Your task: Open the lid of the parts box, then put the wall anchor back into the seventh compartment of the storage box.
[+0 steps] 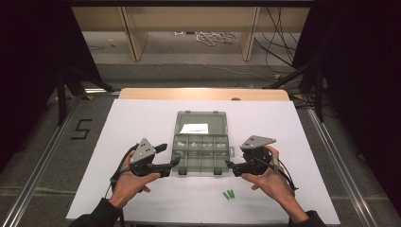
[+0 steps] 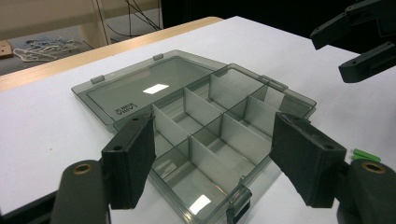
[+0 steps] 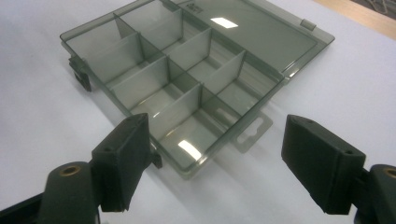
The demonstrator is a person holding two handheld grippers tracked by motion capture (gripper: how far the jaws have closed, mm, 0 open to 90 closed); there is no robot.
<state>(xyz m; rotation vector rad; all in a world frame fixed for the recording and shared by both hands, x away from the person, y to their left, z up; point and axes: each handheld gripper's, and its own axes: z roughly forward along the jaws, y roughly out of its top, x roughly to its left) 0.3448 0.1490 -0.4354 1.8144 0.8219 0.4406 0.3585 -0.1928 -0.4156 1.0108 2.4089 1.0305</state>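
from above i see the open organizer box (image 1: 200,142) mid-bench, my left gripper (image 1: 173,164) and right gripper (image 1: 230,165) flanking its near edge. in the left gripper view my jaws stand apart, empty, at its near corner. in the right gripper view, likewise spread and empty.

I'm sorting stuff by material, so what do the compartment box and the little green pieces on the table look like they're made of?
The compartment box looks like smoky, see-through hard plastic with a glossy finish: the dividers show through its walls, and the open lid mirrors the lamp. The green pieces look like opaque plastic, but they are too small to be sure.
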